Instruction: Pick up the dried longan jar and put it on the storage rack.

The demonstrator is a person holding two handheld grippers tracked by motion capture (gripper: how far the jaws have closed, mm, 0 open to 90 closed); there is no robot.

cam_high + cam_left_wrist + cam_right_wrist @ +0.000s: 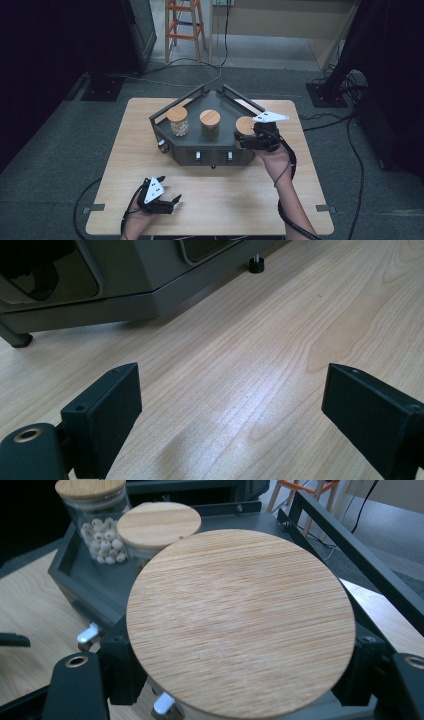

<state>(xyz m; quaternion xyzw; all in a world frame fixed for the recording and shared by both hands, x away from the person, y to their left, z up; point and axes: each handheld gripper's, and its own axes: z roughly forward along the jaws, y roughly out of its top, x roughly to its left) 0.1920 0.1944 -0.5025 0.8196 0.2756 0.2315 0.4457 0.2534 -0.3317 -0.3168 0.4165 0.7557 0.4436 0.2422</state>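
Note:
A dark grey tray stands on the wooden table and holds three glass jars with bamboo lids. The left jar is full of pale beads. The middle jar has darker contents. My right gripper reaches in from the right, and its jaws press the sides of the right jar just under its round lid. My left gripper rests low over the table's front left, open, with bare wood between its jaws.
The tray's raised rail runs close by the held jar. The tray's front wall and a small foot lie ahead of my left gripper. An orange stool, cables and stand bases sit on the floor beyond the table.

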